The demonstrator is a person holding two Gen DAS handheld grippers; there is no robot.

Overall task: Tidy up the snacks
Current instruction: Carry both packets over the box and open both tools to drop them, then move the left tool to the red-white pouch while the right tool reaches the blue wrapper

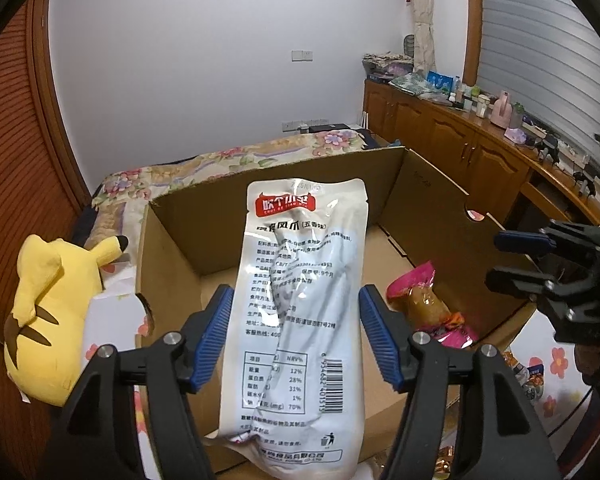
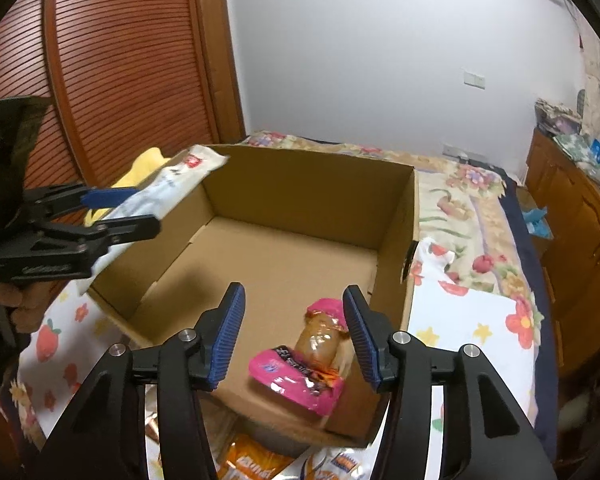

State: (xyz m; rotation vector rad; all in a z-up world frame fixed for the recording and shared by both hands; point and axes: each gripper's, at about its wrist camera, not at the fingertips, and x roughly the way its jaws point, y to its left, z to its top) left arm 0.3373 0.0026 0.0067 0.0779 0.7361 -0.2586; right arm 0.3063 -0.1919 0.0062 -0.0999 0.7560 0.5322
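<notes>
Right now I'm at the dropping step. My left tongs (image 1: 296,336) stand spread around the white snack packet (image 1: 296,300), pads clear of its edges, over the cardboard box (image 2: 300,184) on the bed. My right tongs (image 2: 294,340) stand spread and empty above the pink packet (image 2: 308,368), which lies inside the box. Next, I judge, the white packet should fall in, then I reach for the orange packets (image 2: 252,460) lying outside.

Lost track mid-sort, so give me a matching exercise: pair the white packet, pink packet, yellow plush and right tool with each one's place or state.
1 white packet
2 pink packet
3 yellow plush
4 right tool

a inside the cardboard box
b open, holding nothing
c between the fingers of the left tool
d beside the box, outside it

Pairs: 1-c, 2-a, 3-d, 4-b.
</notes>
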